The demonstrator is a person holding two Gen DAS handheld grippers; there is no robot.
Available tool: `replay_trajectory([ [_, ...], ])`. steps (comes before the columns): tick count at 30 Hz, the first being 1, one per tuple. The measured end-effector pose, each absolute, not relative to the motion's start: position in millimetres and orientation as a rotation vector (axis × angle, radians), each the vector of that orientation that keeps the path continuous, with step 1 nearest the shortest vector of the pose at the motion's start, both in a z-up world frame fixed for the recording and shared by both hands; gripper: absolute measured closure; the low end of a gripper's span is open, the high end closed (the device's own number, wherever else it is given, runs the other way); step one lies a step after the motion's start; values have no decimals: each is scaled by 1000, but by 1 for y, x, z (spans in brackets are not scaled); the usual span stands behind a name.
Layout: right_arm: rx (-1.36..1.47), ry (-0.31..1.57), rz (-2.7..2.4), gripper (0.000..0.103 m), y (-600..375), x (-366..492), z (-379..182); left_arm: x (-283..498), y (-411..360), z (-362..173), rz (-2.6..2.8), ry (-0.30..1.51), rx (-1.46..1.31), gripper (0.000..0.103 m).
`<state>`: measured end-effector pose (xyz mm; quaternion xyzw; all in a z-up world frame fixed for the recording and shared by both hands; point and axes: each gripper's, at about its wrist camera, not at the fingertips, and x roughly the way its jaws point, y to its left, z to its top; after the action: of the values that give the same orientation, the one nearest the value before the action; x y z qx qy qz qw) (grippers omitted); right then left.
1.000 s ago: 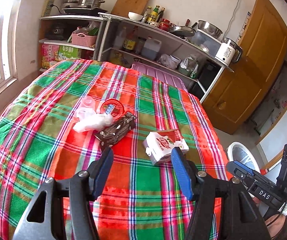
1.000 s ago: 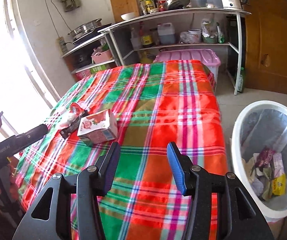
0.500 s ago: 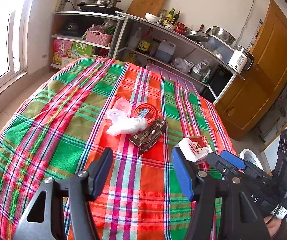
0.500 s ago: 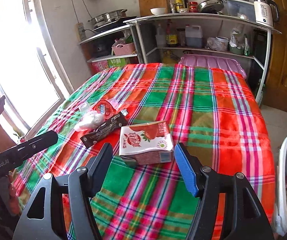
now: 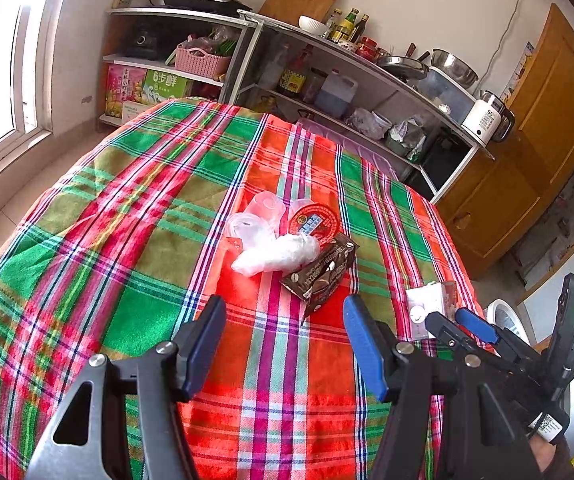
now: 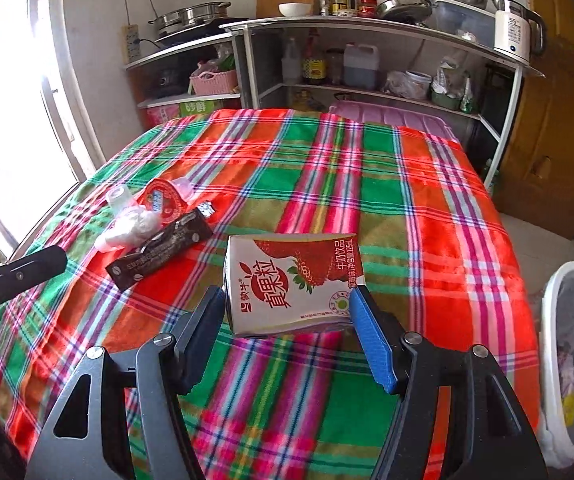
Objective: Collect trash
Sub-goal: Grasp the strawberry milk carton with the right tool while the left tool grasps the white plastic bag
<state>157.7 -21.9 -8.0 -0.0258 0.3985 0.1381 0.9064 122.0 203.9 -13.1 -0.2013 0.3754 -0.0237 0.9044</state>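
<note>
A strawberry milk carton [image 6: 293, 280] lies flat on the plaid tablecloth [image 6: 367, 184] near the table's right edge. My right gripper [image 6: 283, 296] is open, with the carton's near end between its fingertips; both pads sit right at the carton's sides. In the left wrist view the same carton [image 5: 431, 300] shows at the right gripper's [image 5: 447, 316] tips. My left gripper [image 5: 284, 304] is open with nothing between its fingers, just short of a brown drink carton [image 5: 321, 272]. Behind that carton lie crumpled white plastic [image 5: 275, 254], a red-lidded cup [image 5: 313, 220] and clear plastic cups [image 5: 265, 208].
A white bin [image 6: 551, 292] lined with a bag and holding wrappers stands on the floor off the table's right side. Metal shelves [image 6: 367, 88] with bottles, pots and a kettle stand behind the table. A window is on the left, a wooden door on the right.
My right gripper swung left from the bin side to the strawberry carton, and its jaws widened around it. My left gripper moved closer to the brown carton and the trash pile.
</note>
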Motion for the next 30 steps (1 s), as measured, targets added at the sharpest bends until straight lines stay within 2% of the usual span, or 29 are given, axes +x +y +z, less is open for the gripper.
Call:
replay_trajectory([
  [9,-46,862,176,38,-69,151,-14,129,204,-23,-75,801,-418,40],
  [19,166,914,172,38,-106,150,-23,133,201,-24,-89,807,-415,40],
  [30,287,772,114,32,-115,152,18,137,197,-24,-83,810,-410,40],
])
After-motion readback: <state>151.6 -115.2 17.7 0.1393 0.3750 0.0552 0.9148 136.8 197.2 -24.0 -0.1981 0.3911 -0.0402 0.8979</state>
